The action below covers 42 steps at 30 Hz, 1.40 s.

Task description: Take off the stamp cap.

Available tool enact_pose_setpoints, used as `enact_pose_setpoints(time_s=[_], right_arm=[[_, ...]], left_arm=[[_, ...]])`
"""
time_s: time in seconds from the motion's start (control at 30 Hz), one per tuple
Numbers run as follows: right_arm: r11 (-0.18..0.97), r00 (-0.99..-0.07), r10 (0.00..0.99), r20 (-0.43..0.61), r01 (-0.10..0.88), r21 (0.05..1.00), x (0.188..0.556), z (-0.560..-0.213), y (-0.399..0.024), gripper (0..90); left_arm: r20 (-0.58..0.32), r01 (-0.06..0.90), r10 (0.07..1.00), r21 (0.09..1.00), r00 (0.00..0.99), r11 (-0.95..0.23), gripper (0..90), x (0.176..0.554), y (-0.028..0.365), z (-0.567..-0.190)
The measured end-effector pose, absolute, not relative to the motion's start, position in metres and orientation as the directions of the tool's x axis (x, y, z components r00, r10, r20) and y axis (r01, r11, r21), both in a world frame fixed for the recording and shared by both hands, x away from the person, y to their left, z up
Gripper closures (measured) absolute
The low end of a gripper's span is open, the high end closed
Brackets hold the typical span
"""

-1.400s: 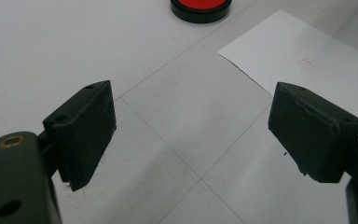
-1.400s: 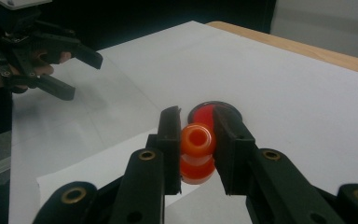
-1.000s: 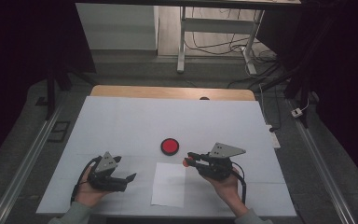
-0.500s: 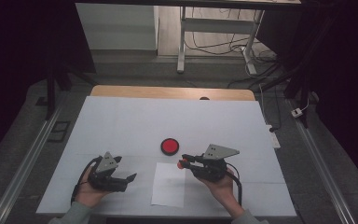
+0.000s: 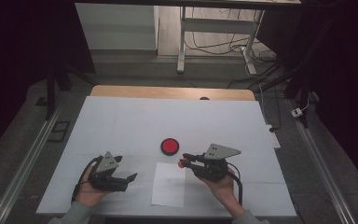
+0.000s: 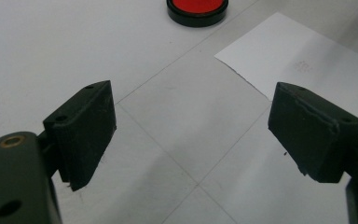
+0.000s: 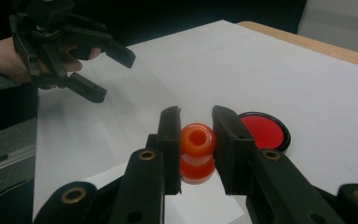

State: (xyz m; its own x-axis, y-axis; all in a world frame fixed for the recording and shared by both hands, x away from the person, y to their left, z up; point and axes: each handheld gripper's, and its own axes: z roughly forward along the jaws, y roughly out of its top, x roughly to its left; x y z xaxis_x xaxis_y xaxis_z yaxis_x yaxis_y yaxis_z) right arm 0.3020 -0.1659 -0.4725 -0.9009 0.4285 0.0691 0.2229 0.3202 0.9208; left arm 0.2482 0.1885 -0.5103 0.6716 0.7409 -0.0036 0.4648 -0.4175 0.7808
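Note:
My right gripper [image 7: 196,120] is shut on a small orange spool-shaped piece [image 7: 196,143], held a little above the top edge of a white sheet of paper [image 5: 169,186]. In the high view the right gripper [image 5: 183,161] points left, with the orange piece [image 5: 181,164] at its tip. Just beyond it lies a round red pad in a black rim [image 5: 169,146], also in the right gripper view as the red pad [image 7: 265,131]. My left gripper [image 5: 131,178] rests at the paper's left, jaws open with nothing between them. The left gripper [image 6: 191,130] looks towards the red pad [image 6: 197,6] and the paper [image 6: 307,60].
A white cover [image 5: 121,121] spreads over the table, with a wooden edge [image 5: 168,92] along the far side. Metal rails run down both sides on the floor, and desk legs and cables stand beyond the table.

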Motion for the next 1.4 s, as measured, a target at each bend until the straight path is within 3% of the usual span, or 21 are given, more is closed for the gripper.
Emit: enact_pose_setpoints(time_s=[1.4], right_arm=[[0.318,-0.900,0.430,0.071,0.224,0.921,0.304,-0.474,-0.167,72.5]], left_arm=[[0.032,0.347,0.622,0.807,0.782,-0.477,17.0,0.263,0.124,-0.480]])
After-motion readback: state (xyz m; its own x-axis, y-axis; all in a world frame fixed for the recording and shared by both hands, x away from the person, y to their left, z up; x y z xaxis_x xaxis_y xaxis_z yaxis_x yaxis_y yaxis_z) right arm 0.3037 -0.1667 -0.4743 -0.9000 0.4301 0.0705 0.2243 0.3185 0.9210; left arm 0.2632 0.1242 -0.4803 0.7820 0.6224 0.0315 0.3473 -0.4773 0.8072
